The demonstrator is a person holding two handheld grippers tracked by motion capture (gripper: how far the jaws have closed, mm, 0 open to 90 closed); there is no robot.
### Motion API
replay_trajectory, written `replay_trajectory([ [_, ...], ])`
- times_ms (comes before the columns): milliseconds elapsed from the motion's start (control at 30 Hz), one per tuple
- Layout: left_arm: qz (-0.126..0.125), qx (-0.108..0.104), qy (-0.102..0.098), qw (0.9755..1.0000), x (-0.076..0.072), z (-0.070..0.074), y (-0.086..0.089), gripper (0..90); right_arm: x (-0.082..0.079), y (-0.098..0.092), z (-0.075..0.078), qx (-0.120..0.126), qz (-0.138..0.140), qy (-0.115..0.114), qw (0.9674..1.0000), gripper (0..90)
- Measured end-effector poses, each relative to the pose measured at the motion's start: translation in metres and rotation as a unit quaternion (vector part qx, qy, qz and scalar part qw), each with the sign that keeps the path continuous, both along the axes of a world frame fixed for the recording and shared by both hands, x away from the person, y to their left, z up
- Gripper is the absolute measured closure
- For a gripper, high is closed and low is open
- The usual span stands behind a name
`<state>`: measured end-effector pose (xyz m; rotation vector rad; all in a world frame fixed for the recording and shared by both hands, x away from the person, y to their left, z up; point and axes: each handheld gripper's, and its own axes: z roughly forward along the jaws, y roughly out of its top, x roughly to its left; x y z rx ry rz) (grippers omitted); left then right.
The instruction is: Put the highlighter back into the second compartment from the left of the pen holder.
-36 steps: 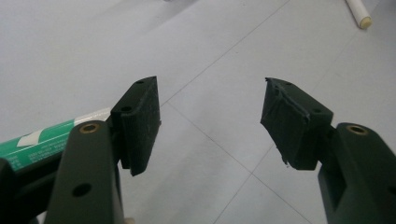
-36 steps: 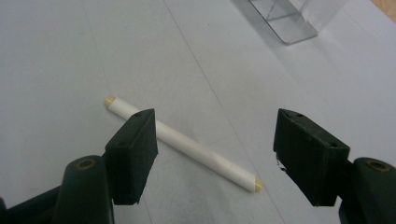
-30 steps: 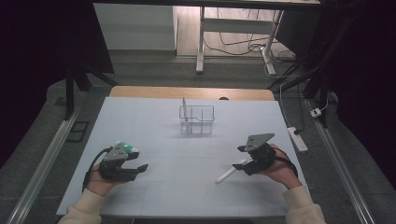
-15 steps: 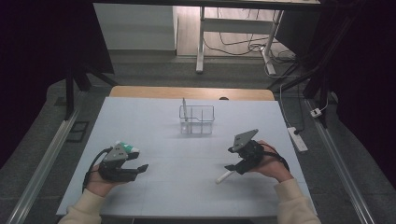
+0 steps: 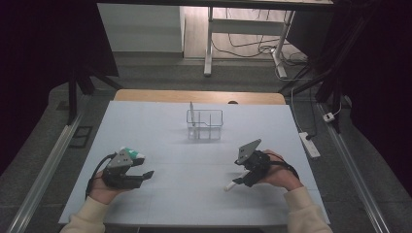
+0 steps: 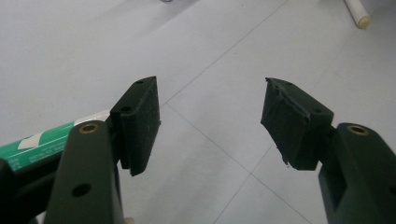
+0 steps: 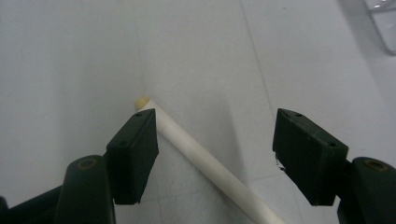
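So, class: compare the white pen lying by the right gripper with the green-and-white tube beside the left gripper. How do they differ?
The white pen is thin and plain, with a cream tip; the tube is thicker, green and white with print. The pen lies between the open jaws of the right gripper; the tube lies outside the left gripper, beside one jaw. Both lie flat on the table, ungripped.
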<state>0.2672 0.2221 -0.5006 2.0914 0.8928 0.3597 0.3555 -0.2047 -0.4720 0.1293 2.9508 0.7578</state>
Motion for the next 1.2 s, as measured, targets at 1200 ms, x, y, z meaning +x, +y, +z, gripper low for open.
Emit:
replay_trajectory([
  [1200,0.003,0.002,0.009,1.0,0.002,-0.004,0.002,36.3,-0.012,0.02,-0.026,-0.084,0.094,0.025,0.9917,63.4],
])
